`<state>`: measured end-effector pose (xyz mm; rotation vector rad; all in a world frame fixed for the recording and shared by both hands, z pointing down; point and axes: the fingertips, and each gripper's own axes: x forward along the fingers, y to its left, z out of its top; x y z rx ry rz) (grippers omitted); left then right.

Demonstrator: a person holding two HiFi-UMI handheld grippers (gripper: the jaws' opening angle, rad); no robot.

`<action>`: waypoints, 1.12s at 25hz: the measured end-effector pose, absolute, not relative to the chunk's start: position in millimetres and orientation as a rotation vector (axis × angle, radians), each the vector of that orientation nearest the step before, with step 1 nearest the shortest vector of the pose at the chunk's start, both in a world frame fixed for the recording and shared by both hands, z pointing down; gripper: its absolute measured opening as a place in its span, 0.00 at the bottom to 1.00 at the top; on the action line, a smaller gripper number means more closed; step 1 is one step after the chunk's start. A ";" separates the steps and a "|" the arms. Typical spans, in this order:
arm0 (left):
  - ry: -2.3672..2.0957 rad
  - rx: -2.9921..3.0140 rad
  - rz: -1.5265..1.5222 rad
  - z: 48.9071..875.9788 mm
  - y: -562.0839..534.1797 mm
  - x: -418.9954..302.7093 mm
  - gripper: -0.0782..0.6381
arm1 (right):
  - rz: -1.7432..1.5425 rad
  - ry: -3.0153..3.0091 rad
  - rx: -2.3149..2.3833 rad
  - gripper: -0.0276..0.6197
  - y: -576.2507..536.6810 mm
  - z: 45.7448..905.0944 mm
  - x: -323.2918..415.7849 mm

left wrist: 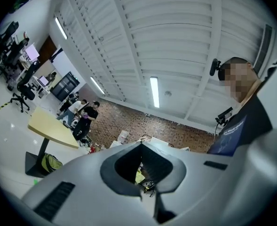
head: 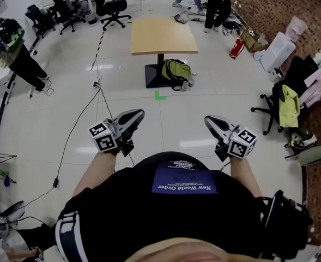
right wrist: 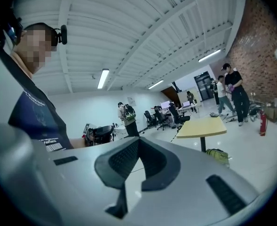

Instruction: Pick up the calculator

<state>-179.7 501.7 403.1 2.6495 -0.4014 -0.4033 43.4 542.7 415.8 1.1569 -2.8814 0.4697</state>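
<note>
I can make out no calculator in any view. My left gripper (head: 134,117) is held out in front of the person's body at the left, above the pale floor, its jaws together with nothing between them. My right gripper (head: 211,122) is level with it at the right, jaws also together and empty. Each carries its marker cube by the hand. In the left gripper view the left gripper (left wrist: 141,146) points toward the brick wall. In the right gripper view the right gripper (right wrist: 137,141) points toward the far desks.
A yellow-topped pedestal table (head: 163,36) stands ahead with a green backpack (head: 176,70) at its foot. Cables (head: 78,121) trail over the floor at the left. An office chair with a green jacket (head: 287,107) and boxes line the brick wall at the right. People stand at the back and left.
</note>
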 end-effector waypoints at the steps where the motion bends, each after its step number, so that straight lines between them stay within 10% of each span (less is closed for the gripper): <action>1: -0.400 2.642 -0.409 404.9 493.3 -185.4 0.12 | 0.475 -2.873 1.157 0.02 534.5 416.8 37.8; 28: -0.726 2.563 -0.509 383.7 239.8 -46.5 0.12 | 0.463 -3.015 0.757 0.02 212.1 416.4 182.2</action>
